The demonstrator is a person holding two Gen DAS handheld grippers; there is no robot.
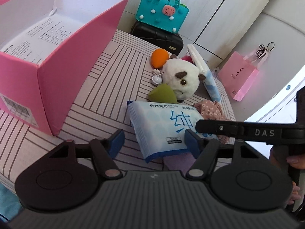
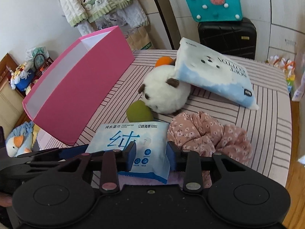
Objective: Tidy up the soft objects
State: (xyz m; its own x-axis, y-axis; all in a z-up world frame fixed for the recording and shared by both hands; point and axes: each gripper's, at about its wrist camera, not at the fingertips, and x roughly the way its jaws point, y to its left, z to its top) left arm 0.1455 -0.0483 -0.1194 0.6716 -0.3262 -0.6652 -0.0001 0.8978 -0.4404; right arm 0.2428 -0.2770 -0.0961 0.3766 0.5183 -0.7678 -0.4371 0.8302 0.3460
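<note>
Crinkly blue-and-white wet wipes pack is lying on the striped table, its long axis running away from the cameras toward the plush sheep. The right gripper is pinching its near end, while the left gripper is hanging spread wide and empty. Held at one end, the pack risks sagging, slipping out, or clipping the pink box rim.

My right gripper's pads cover the lower part of the wipes pack, so whether they actually press it I cannot tell. The plush sheep is partly hidden under the tilted tissue pack, and the orange sponge shows only its top. The pink box is cut off at the left wrist view's left edge, and its printed insert is too small to read.
</note>
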